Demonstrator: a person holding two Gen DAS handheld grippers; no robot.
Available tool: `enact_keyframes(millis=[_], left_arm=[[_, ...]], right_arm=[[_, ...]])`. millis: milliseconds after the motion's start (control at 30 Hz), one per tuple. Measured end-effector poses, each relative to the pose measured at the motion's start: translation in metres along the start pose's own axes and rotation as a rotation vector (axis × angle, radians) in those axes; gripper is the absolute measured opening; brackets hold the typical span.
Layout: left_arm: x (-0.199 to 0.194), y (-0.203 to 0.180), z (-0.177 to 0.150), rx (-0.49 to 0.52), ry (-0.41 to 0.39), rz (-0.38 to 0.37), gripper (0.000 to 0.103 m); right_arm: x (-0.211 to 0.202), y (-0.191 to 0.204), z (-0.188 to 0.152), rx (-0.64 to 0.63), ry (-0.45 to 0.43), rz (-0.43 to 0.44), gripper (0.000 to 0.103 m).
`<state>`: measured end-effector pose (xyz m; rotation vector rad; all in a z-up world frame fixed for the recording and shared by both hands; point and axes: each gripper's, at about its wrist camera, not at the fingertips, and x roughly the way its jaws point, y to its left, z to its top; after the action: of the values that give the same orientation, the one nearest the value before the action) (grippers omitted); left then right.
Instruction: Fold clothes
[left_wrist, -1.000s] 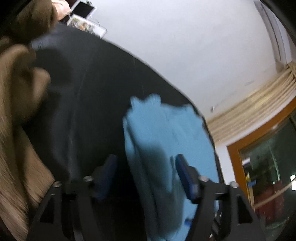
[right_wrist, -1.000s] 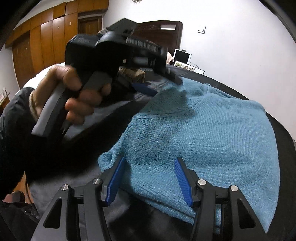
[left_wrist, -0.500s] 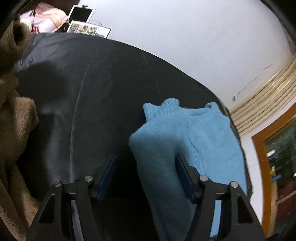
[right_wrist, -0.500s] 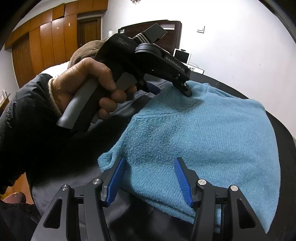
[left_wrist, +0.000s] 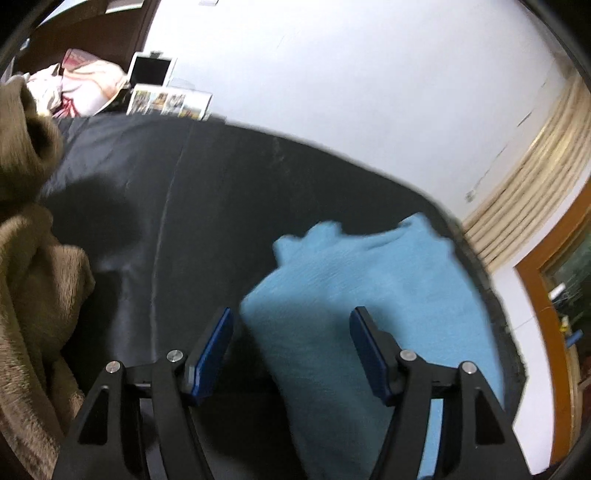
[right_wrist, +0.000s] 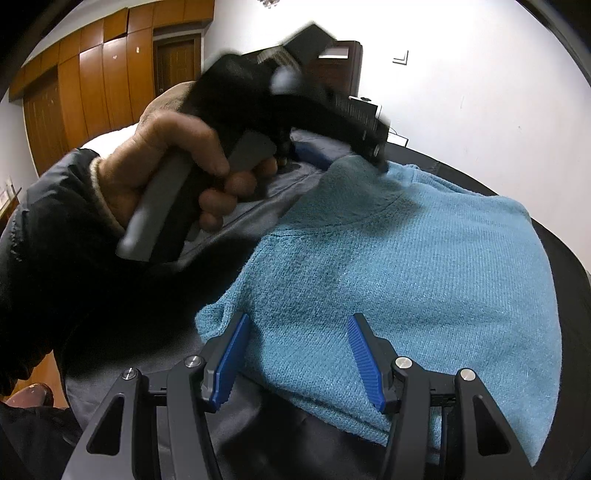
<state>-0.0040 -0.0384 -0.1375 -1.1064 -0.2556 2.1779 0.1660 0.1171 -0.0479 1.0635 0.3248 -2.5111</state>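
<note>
Left gripper (left_wrist: 291, 347): jaws opening, nothing pinched, poised over the sweater (left_wrist: 362, 295) edge on the black sheet (left_wrist: 221, 206). Right gripper (right_wrist: 295, 354): jaws apart, unchanged, straddling the sweater hem. Since earlier, left has lifted and rolled.

Sweater (left_wrist: 369, 295) on dark sheet (left_wrist: 221, 206); fleece garment (left_wrist: 33, 280) left; photo frames (left_wrist: 168, 101) behind.

Even indoor light, fisheye-bent edges, motion blur, soft shadows
</note>
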Motion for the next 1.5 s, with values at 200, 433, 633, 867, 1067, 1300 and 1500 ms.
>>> enact_keyframes(millis=[200,433,633,867,1067,1300,1500], left_arm=[[-0.002,-0.025,0.005,-0.013,0.003,-0.152,0.078],[-0.032,-0.015,0.014,-0.067,-0.103,-0.151,0.078],[-0.027,-0.034,0.016,-0.016,-0.061,-0.247,0.078],[0.031,-0.027,-0.002,-0.036,0.056,-0.071,0.067],[0.034,-0.028,-0.002,-0.009,0.050,-0.021,0.055],[0.037,-0.031,-0.009,0.032,0.021,0.014,0.053],[0.035,-0.031,-0.009,0.037,0.014,0.014,0.054]], right_arm=[[0.000,-0.002,0.001,0.009,0.000,0.010,0.058],[0.001,-0.005,0.003,0.023,0.002,0.030,0.058],[0.002,-0.004,0.004,0.024,0.003,0.037,0.058],[0.003,-0.009,0.003,0.027,0.002,0.045,0.058],[0.002,-0.012,0.002,0.026,-0.008,0.061,0.058],[-0.041,-0.074,0.002,0.108,-0.123,0.042,0.059],[-0.044,-0.147,0.040,0.172,-0.146,-0.113,0.059]])
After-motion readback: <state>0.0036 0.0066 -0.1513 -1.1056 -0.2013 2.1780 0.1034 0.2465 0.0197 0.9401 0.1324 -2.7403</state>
